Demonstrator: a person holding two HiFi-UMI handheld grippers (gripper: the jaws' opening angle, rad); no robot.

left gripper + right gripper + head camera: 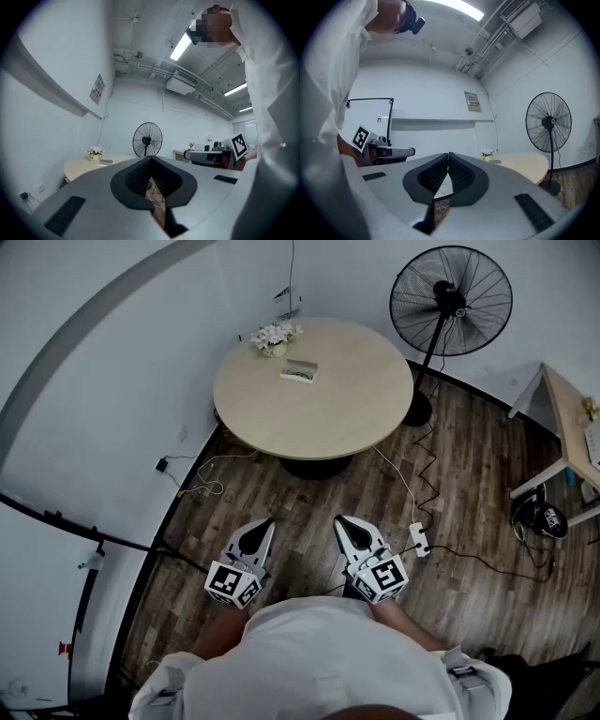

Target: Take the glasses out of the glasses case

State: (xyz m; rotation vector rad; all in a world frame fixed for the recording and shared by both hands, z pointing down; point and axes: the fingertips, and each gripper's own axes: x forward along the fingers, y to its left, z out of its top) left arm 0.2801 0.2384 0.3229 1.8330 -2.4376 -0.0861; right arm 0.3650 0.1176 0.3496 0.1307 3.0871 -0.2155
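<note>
The glasses case (pixel 300 372) lies on the round beige table (pixel 347 399) at the far side, a small grey box next to a flower pot (pixel 275 338); it also shows tiny in the left gripper view as the case (pixel 106 161). Both grippers are held low near the person's body, well short of the table. My left gripper (pixel 265 524) is shut with its tips together and empty. My right gripper (pixel 342 521) is likewise shut and empty. Whether glasses lie in the case cannot be made out.
A black standing fan (pixel 450 302) stands right of the table on the wood floor. A power strip (pixel 418 539) and cables trail across the floor ahead. A desk corner (pixel 567 418) is at the right. A curved white wall (pixel 103 390) runs along the left.
</note>
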